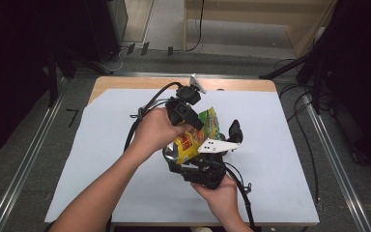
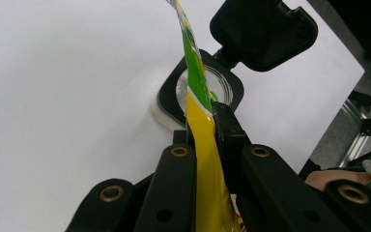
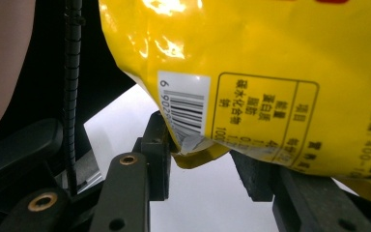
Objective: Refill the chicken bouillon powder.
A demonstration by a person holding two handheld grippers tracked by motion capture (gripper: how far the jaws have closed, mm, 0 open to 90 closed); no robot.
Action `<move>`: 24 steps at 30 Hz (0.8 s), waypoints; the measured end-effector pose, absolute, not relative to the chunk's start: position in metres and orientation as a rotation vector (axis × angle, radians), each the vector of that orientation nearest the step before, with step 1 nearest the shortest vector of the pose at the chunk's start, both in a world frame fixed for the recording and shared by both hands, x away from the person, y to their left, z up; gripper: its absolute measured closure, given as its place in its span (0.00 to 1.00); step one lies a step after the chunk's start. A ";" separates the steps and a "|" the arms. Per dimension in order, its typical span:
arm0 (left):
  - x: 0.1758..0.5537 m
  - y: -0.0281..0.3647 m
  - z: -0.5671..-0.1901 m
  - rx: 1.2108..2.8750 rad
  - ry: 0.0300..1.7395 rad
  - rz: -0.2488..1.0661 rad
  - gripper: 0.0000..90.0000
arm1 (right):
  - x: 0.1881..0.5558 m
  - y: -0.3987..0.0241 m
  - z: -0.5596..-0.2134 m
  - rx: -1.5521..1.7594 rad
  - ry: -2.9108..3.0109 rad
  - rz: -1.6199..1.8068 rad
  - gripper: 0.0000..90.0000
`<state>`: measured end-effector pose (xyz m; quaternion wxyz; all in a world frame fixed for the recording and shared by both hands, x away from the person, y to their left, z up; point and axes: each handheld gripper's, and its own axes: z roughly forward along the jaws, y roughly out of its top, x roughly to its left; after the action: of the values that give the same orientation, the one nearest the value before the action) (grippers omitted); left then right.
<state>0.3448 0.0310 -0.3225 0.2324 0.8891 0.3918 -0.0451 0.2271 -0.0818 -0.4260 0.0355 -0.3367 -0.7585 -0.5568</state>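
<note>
Snack bag (image 1: pixel 196 137), yellow and green foil, held up above the tabletop (image 1: pixel 280 159) near its centre, between both hands

Left gripper (image 1: pixel 199 123) comes in from 10 o'clock in the high view; closed tight on the bag's flat sealed edge. In the left gripper view the thin yellow-green edge (image 2: pixel 204 145) runs upward, pinched between the two black jaws

Right gripper (image 1: pixel 193 162) sits at 6 o'clock of the bag, hand (image 1: pixel 221 193) beneath it. In the right gripper view the bag's lower corner (image 3: pixel 193 145), with barcode (image 3: pixel 186 108) and nutrition panel, dips between jaws standing part-way apart; cannot tell whether the pads press on it

A clear container with black rim and hinged black lid (image 2: pixel 200 92) lies open on the white sheet, at 12 o'clock beyond the left jaws
</note>
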 end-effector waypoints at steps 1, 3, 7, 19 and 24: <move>0.344 0.030 -0.322 2.444 1.075 -0.118 0.98 | 0.227 -0.082 -0.426 -1.037 -2.329 -1.710 0.69; 0.344 0.029 -0.322 2.442 1.074 -0.112 0.99 | 0.227 -0.082 -0.426 -1.042 -2.323 -1.714 0.69; 0.342 0.028 -0.321 2.441 1.078 -0.104 0.99 | 0.226 -0.083 -0.425 -1.047 -2.320 -1.712 0.69; 0.338 0.027 -0.322 2.417 1.081 -0.109 0.99 | 0.225 -0.081 -0.428 -1.095 -2.303 -1.729 0.68; 0.338 0.028 -0.322 2.415 1.078 -0.120 0.98 | 0.225 -0.081 -0.428 -1.098 -2.296 -1.718 0.70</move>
<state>0.3380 0.0278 -0.3224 0.2446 0.8845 0.3948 -0.0439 0.2253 -0.0813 -0.4281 0.0353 -0.3575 -0.7472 -0.5592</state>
